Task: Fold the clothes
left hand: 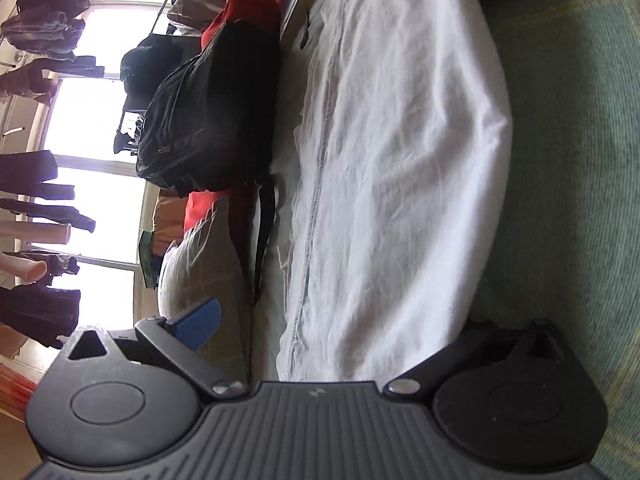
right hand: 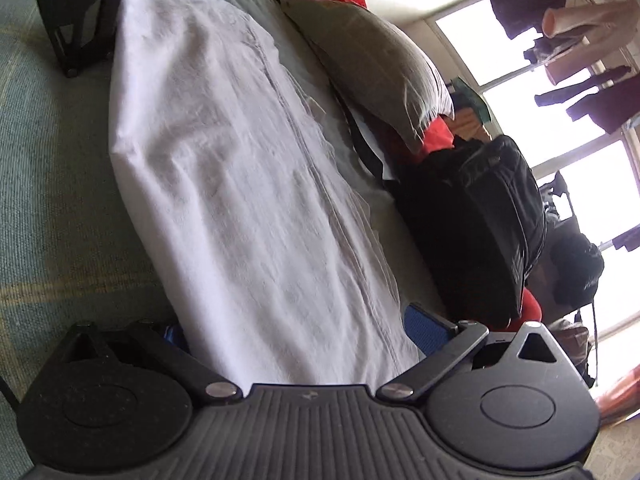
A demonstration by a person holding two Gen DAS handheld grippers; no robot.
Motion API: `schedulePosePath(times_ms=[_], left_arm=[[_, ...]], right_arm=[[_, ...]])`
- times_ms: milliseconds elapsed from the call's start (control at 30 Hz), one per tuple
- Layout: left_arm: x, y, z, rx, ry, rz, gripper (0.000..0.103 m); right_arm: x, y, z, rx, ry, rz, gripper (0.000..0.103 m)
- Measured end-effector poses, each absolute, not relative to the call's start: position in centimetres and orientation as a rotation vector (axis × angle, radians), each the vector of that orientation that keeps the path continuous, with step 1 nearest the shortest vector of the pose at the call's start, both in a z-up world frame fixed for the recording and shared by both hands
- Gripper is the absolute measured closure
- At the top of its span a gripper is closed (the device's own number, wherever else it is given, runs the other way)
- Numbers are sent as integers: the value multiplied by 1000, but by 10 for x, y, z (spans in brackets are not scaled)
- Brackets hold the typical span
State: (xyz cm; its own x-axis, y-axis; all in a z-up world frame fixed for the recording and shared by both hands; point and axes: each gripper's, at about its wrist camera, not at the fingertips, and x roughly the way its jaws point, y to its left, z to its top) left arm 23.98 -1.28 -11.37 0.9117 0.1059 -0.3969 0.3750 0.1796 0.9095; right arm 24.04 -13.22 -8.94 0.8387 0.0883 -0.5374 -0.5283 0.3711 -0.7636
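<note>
1. Black housing fills the near edge of both wrist views, and the white garment (left hand: 392, 168) runs from between each claw's fingers away to the far end of the green bed cover (left hand: 568, 160).
2. Left claw (left hand: 340, 344) stands wide apart around one short end of the cloth; one blue pad (left hand: 202, 322) shows clear of the fabric, the other is hidden under it. It does not look clamped.
3. Right claw (right hand: 296, 344) sits the same way at the opposite end, its blue pad (right hand: 426, 330) just beside the hem, also spread and not pinching.
4. Judging by its look, the garment is light, soft and limp, already doubled into a long strip with a seam running its length. It will sag wherever it is unsupported, so the end corners or the hem edge seem the best places to pinch.
5. Beyond the cloth lie a grey pillow (right hand: 384, 68) and red fabric (left hand: 248, 8).
6. Farther still sits a black backpack (left hand: 208, 112), closed as far as shows; its contents cannot be seen.
7. Dark clothes (left hand: 48, 20) hang before the bright window.
</note>
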Motion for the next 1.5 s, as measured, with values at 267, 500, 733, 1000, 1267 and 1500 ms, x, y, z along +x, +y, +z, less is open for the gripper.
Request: schedulePosePath(times_ms=[267,500,733,1000,1267,1500], left_arm=[[241,16,-133,1494,466,-96,19],[232,1,-166,1591,488,-155,102],[236,4,-154,1535,525,-172,101],[233,4,-126,1469,489,-145,101],[203,5,-117,1497,481,-186,101],[157,0,-114,1527,481,-212,101]], right_arm=[[253,-164,-97,-1145,485,264,0],[232,-144,-118,-1295,443,344,47],[232,-145,-118,-1246,491,398,84],[228,-148,-97,-1210,468,378,87],[206,-151,-82,-1192,497,399,87],[160,-154,-72,-1187,521,436,87]])
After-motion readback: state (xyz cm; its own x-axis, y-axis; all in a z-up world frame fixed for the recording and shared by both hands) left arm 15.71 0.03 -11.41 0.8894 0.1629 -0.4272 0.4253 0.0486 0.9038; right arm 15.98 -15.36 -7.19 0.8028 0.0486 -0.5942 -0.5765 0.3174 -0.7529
